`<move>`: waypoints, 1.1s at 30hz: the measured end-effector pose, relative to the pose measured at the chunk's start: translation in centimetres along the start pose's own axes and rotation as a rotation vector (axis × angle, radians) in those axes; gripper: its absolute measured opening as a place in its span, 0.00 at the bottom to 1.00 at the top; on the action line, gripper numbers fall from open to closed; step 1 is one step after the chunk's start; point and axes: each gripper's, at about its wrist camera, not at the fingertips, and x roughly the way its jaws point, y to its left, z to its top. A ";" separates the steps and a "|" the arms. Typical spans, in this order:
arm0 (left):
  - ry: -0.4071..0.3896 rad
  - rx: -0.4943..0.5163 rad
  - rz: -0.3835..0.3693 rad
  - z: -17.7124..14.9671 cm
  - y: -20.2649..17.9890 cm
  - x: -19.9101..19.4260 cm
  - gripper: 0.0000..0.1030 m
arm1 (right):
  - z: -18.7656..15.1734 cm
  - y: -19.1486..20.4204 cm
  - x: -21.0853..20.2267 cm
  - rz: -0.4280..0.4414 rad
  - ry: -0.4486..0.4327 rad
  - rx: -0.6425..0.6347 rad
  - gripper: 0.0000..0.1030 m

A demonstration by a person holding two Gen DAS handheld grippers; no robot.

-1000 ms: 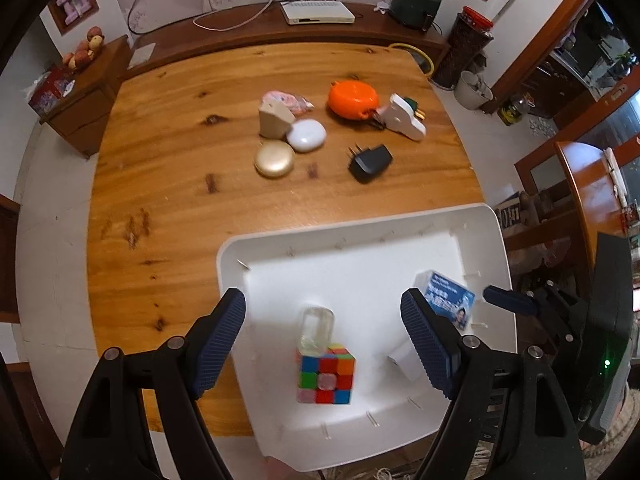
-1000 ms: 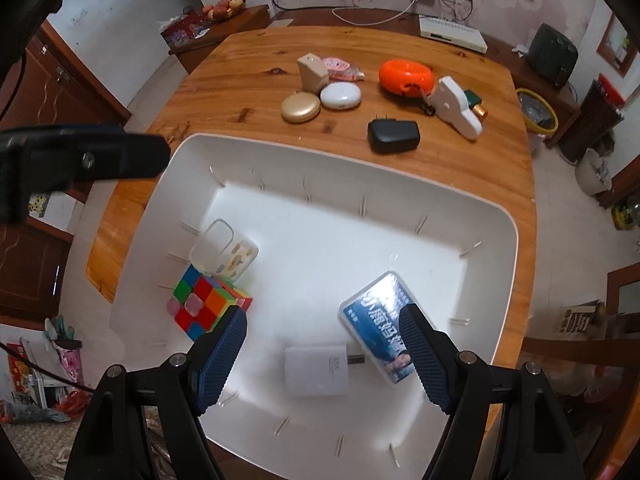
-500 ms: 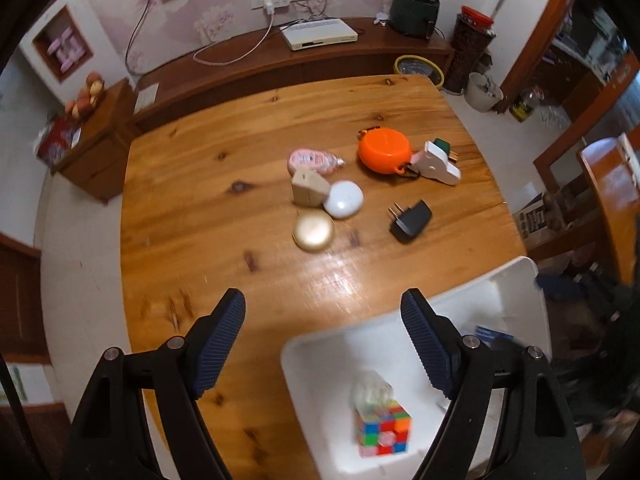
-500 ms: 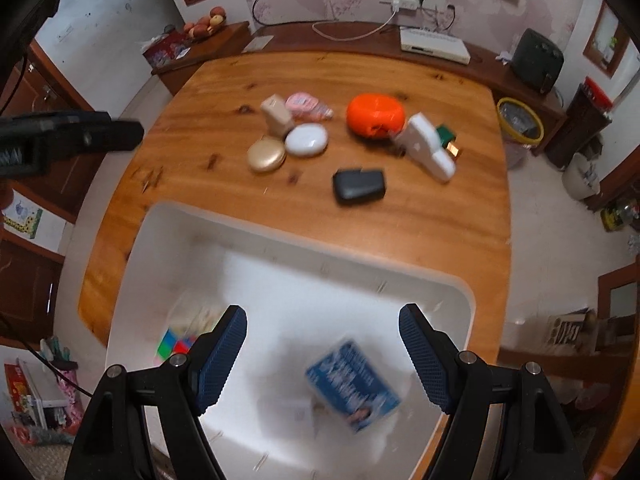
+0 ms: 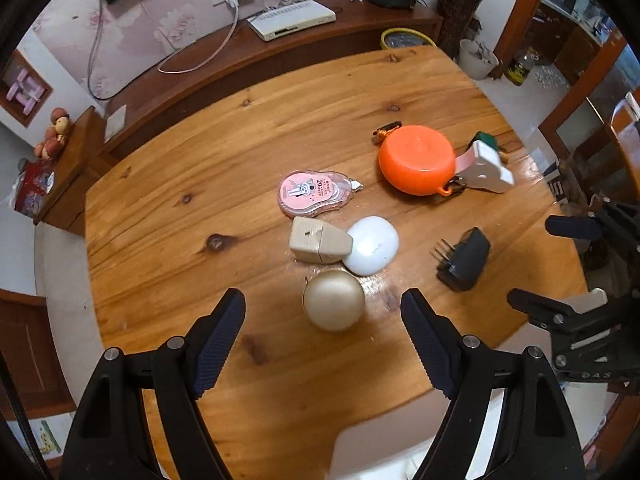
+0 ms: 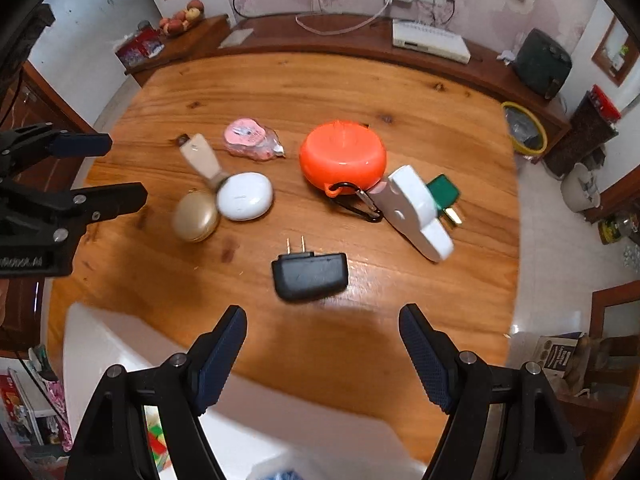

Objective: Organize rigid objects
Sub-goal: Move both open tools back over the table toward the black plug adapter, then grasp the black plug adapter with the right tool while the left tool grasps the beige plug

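My left gripper [image 5: 322, 340] points steeply down, its two fingers spread wide with nothing between the ribbed blue pads [image 5: 218, 340]. My right gripper [image 6: 322, 354] is tipped down just as steeply, its jaws equally wide and empty, pads [image 6: 426, 360] clear of everything. The two sit side by side and apart: in the left wrist view I see my right gripper [image 5: 560, 264] at the right edge, black fingers reaching in with a gap between them. In the right wrist view my left gripper [image 6: 92, 172] shows at the left edge, likewise parted.
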 end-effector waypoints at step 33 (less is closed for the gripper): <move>-0.006 0.085 0.072 2.2 0.2 6.7 0.76 | 2.7 1.3 9.2 0.016 0.199 0.012 0.61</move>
